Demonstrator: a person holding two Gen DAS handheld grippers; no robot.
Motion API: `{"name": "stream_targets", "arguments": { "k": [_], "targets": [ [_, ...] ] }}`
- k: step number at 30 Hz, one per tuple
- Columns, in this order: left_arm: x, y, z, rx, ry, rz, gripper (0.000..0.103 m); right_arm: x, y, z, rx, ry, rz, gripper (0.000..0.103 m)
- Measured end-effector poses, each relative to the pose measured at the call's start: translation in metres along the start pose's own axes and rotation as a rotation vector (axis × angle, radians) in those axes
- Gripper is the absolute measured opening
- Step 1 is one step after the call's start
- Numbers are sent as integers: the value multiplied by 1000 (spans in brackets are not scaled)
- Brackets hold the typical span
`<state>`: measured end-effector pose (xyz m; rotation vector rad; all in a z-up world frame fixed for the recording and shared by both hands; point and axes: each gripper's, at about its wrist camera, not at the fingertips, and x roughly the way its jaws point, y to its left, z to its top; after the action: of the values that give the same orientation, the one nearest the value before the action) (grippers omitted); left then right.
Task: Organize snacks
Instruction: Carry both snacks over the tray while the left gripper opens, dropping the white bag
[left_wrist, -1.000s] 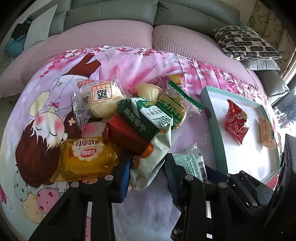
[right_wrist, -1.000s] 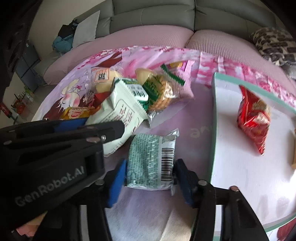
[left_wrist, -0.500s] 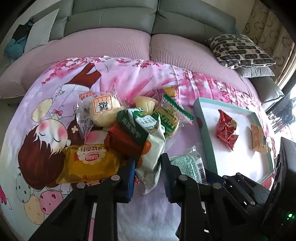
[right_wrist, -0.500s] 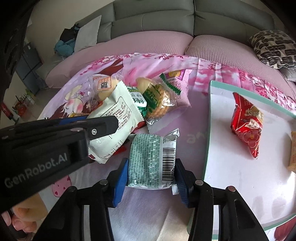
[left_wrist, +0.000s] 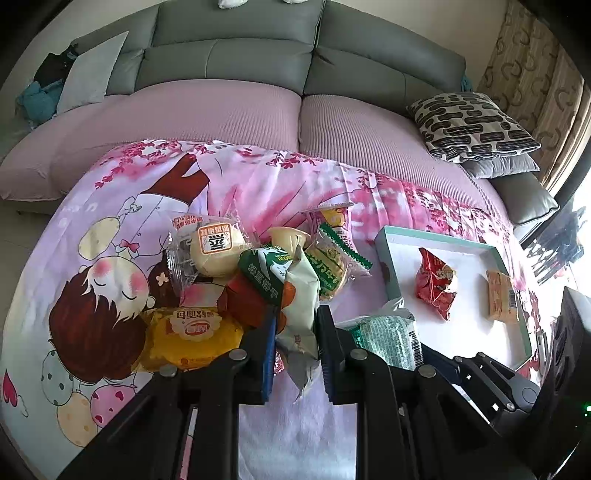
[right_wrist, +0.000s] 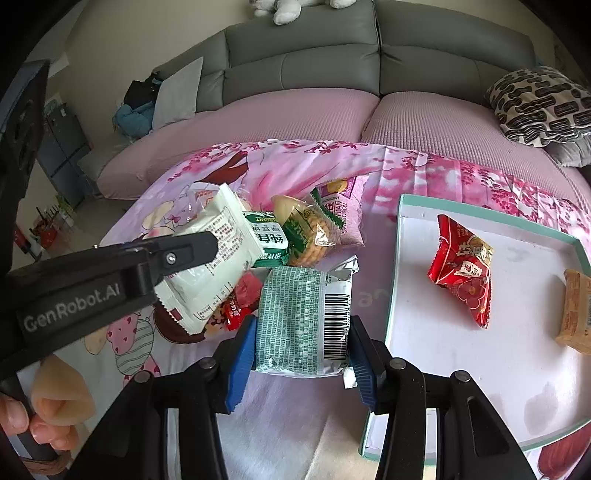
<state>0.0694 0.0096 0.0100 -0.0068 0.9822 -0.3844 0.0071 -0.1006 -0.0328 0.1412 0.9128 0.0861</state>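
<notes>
A: Taking the tray (right_wrist: 392, 295) as the landmark and starting furthest left of it: what is the left gripper (left_wrist: 295, 345) doing?

B: Its fingers (left_wrist: 269, 343) have just been closing, and they are now pinching a white snack packet (left_wrist: 300, 295) by its lower edge. The packet is standing up out of the snack pile (left_wrist: 236, 273), well left of the tray.

A: What is worrying you there?

B: The grip is sitting on a thin, crinkly margin of wrapper. I am judging that the film could be slipping out as the packet swings, dropping it back onto the pile. It is also leaning against a green packet (left_wrist: 264, 271), which may be getting dragged along.

A: And nearer the tray?

B: The right gripper (right_wrist: 303, 350) is clamped across a green-patterned packet (right_wrist: 303, 317), fingers pressing both sides. That packet is sitting just left of the tray's near corner, over the pink blanket (right_wrist: 295, 166).

A: Any risk?

B: The two grippers are working close together, so they could be knocking each other. The tray's raised rim is right beside the packet too; carrying it low could be catching that edge. A red packet (right_wrist: 463, 273) is already lying inside.
</notes>
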Motion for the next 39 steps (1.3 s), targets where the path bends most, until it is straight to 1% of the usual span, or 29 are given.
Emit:
{"name": "stream_targets", "arguments": {
  "k": [4, 9, 14, 21, 28, 34, 39],
  "targets": [
    [-5, 0, 1, -1, -17, 6, 21, -2, -2, 0, 5, -3, 4, 51],
    [-20, -4, 5, 5, -66, 17, 20, -15, -8, 1, 26, -35, 4, 51],
    [-33, -14, 8, 25, -110, 9, 20, -33, -23, 2, 62, -79, -10, 51],
    [-47, -40, 11, 80, -160, -13, 20, -60, -54, 4, 132, -143, -44, 51],
    [-52, -78, 9, 165, -178, -48, 20, -91, -102, -4, 238, -195, -132, 51],
    [-50, -119, 2, 254, -179, -88, 20, -122, -152, -18, 361, -239, -231, 51],
    [-46, -151, -6, 325, -170, -118, 20, -142, -182, -31, 437, -260, -282, 51]
  ]
}}
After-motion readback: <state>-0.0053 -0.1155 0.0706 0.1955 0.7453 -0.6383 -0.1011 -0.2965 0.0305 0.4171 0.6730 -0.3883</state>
